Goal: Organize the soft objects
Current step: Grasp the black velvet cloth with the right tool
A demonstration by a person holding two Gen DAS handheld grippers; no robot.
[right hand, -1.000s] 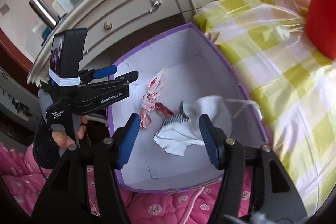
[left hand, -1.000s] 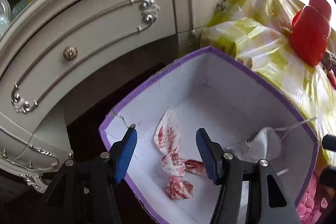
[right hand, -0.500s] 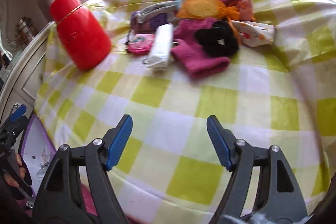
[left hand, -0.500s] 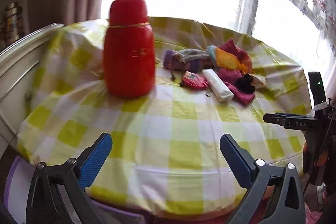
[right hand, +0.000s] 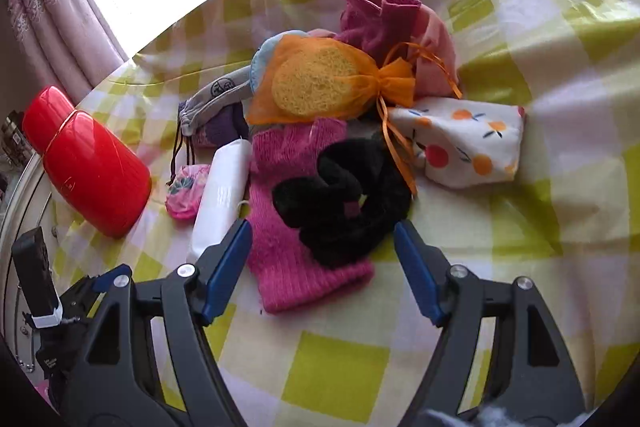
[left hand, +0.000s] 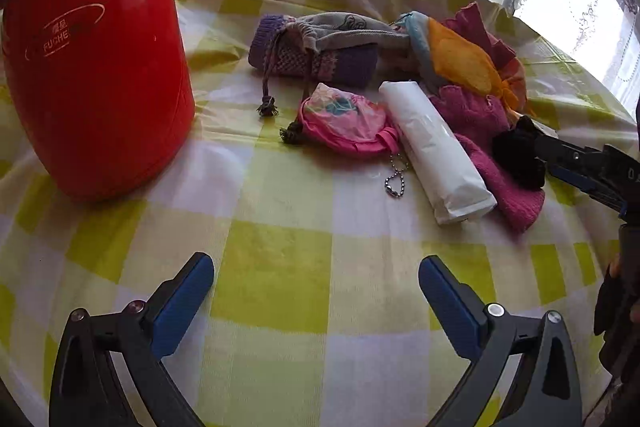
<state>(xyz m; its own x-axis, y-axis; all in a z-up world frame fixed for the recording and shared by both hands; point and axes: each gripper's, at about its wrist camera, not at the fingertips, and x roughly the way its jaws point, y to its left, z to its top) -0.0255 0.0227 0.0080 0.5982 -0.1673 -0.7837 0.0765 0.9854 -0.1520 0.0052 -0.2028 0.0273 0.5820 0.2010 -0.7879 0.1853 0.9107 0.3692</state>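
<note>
Left wrist view: left hand-held gripper (left hand: 316,283) wide open, jaws just opened further, nothing between them, only bare yellow-check cloth of the surface (left hand: 276,279) under it. Pile of soft objects sits further back on the surface: pink coin pouch (left hand: 344,125) with a ball chain, white wrapped roll (left hand: 434,151) just right of it and touching, magenta knit glove (left hand: 492,143) under the roll's right side, purple-grey drawstring bag (left hand: 320,47) behind, orange mesh bag (left hand: 468,63) at back right. Red flask (left hand: 92,59) stands upright at left, apart from the pile. Right hand-held gripper (left hand: 560,155) enters from the right edge, tip at the black scrunchie (left hand: 516,155). Right wrist view: right hand-held gripper (right hand: 322,251) open, jaws just widened, empty; its two blue pads sit either side of the black scrunchie (right hand: 344,195) and the magenta knit glove (right hand: 296,227), can't tell if they touch the fabric. Scrunchie lies on top of the glove. Orange mesh bag (right hand: 320,79) with a yellow sponge inside lies behind, ribbon trailing over the scrunchie. White cloth with orange dots (right hand: 464,143) just right of the scrunchie. Dark pink cloth (right hand: 380,19) at the back of the pile. Red flask (right hand: 86,163) at far left, left hand-held gripper's body at lower left edge.
</note>
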